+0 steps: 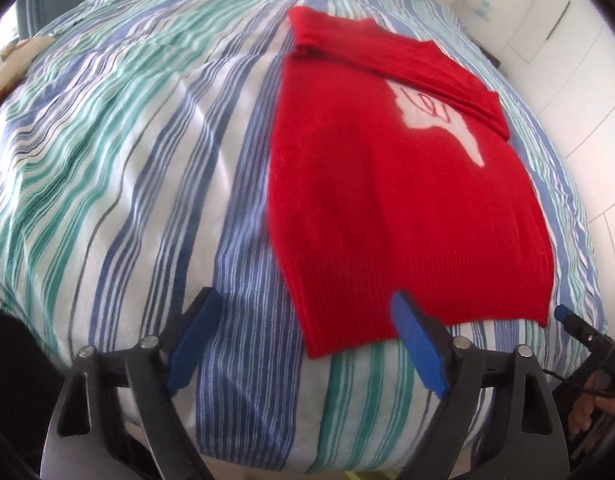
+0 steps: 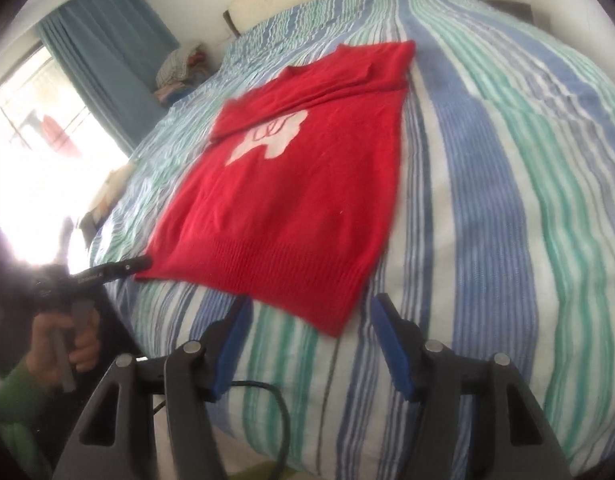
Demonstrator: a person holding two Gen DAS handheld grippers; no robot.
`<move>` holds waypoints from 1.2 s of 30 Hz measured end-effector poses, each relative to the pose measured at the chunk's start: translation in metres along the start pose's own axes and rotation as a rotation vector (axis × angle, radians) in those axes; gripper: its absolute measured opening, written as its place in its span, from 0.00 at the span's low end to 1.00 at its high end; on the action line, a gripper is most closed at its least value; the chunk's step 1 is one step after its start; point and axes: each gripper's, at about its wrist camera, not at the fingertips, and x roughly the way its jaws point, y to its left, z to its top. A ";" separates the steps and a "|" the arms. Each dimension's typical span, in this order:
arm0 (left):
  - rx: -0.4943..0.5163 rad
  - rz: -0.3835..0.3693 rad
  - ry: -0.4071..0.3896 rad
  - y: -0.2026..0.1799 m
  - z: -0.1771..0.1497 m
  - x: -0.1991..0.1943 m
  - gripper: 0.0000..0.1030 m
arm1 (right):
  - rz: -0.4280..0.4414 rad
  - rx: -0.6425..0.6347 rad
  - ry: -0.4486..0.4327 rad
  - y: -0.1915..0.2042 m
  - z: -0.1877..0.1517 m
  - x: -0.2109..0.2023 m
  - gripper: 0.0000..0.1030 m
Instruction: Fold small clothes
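Red sweater (image 1: 403,200) flat on striped bed (image 1: 127,160), sleeves folded across chest, white motif partly covered and unreadable. Left tongs (image 1: 303,316) gaping, empty, straddling the hem's near corner, right pad over the ribbing; contact unclear. Right tongs (image 2: 311,320) also apart, empty, hem corner at 12 o'clock between the pads. Only right view shows curtain (image 2: 107,48), blown-out window at 9 o'clock, green-sleeved hand (image 2: 63,344). Frames blurred.
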 end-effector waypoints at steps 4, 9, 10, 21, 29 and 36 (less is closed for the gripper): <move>0.001 -0.058 0.050 -0.001 0.001 0.005 0.12 | 0.058 0.160 0.094 -0.018 0.002 0.032 0.59; -0.038 -0.132 0.052 0.003 0.002 -0.013 0.02 | 0.065 0.209 0.107 -0.025 0.002 0.039 0.05; -0.053 -0.155 0.043 0.005 0.004 -0.020 0.02 | 0.063 0.205 0.088 -0.023 0.002 0.032 0.04; -0.137 -0.300 -0.137 0.008 0.147 -0.027 0.02 | 0.027 0.154 -0.165 -0.014 0.099 0.000 0.04; -0.128 -0.216 -0.127 -0.023 0.300 0.067 0.02 | -0.042 0.133 -0.227 -0.044 0.264 0.072 0.04; -0.119 -0.135 -0.109 -0.026 0.365 0.132 0.03 | -0.094 0.204 -0.186 -0.088 0.364 0.150 0.04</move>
